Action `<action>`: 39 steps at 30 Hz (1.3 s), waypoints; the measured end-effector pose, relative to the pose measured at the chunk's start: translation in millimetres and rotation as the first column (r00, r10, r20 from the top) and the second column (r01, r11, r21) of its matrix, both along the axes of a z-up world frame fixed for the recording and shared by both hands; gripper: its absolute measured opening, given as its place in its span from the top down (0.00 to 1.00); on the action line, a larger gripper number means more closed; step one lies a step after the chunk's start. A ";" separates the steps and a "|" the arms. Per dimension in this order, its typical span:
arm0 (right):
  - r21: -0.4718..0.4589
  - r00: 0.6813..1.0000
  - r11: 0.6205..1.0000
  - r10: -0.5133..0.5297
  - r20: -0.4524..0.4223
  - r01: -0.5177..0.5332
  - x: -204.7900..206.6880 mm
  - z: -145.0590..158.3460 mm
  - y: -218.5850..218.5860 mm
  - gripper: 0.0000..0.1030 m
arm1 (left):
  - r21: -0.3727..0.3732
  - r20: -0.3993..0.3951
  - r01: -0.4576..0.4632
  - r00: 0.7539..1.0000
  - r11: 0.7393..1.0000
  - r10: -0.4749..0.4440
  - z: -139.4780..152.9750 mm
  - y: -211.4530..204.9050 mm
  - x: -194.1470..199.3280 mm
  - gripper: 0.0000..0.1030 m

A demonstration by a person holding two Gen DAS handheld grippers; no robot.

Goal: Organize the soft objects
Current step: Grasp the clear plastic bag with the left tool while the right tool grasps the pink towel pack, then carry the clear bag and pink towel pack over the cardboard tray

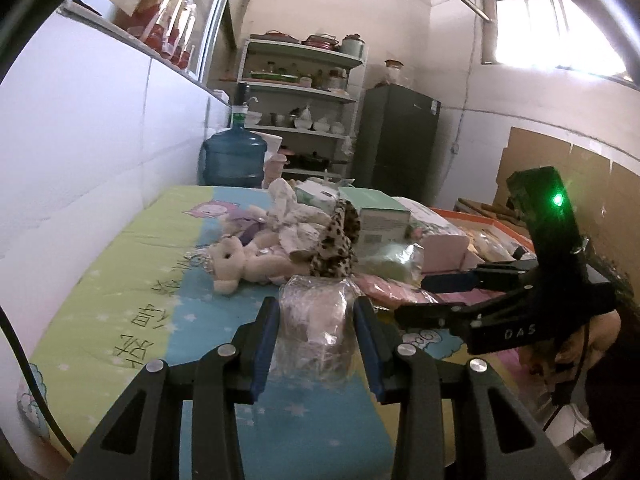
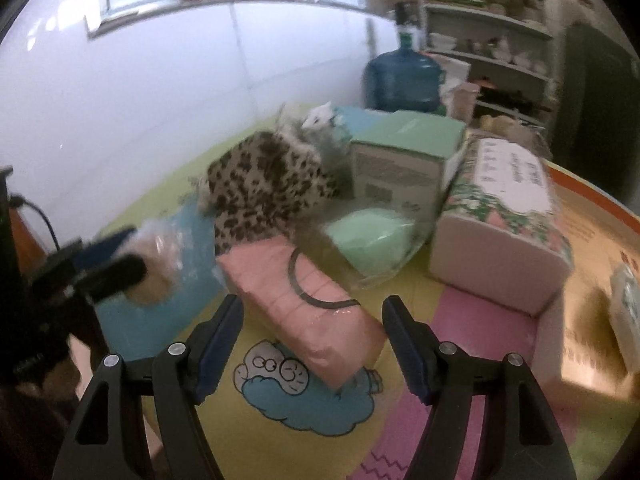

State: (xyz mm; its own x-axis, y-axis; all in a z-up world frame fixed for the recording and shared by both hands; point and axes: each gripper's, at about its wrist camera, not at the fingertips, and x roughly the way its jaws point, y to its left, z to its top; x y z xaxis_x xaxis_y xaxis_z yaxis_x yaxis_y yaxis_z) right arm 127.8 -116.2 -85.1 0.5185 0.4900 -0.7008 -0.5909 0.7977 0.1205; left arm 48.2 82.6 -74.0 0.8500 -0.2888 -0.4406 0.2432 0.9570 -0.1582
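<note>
Crinkled clear plastic wraps the soft bundle point(image 1: 314, 316) we hold in our left gripper point(image 1: 316, 320), its jaws closed against both sides, above a cartoon-print mat point(image 1: 132, 264) on the desk. Beyond it lie a cream teddy bear point(image 1: 236, 264) and a leopard-print plush point(image 1: 334, 240), touching; a green box point(image 1: 380, 216) stands behind them. Our right gripper point(image 1: 424, 300) reaches in from the right, just beside the bundle.

From the right wrist, our right gripper point(image 2: 314, 344) has its jaws spread wide and empty. A pink tissue pack point(image 2: 304, 308) lies directly ahead between them, its long axis running diagonally away to the left, so this hand is the nearer one. A green packet in film point(image 2: 370, 240) and a floral tissue pack point(image 2: 500, 216) crowd its right side; the leopard plush point(image 2: 260, 188) rests against its far end.
</note>
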 end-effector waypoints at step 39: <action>0.212 0.950 0.946 -0.278 0.138 0.246 -49.7 64.6 -119.9 0.44 | -0.002 0.062 0.130 0.990 0.991 -0.130 58.2 -108.0 28.5 0.62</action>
State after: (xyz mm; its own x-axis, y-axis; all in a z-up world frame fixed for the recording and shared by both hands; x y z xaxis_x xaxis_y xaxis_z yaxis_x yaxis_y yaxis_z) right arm 78.1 -236.1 -20.5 0.7466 0.4365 -0.5020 -0.3882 0.8987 0.2042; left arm 76.7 -25.4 -15.9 0.8304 -0.4013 -0.3865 0.3751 0.9156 -0.1447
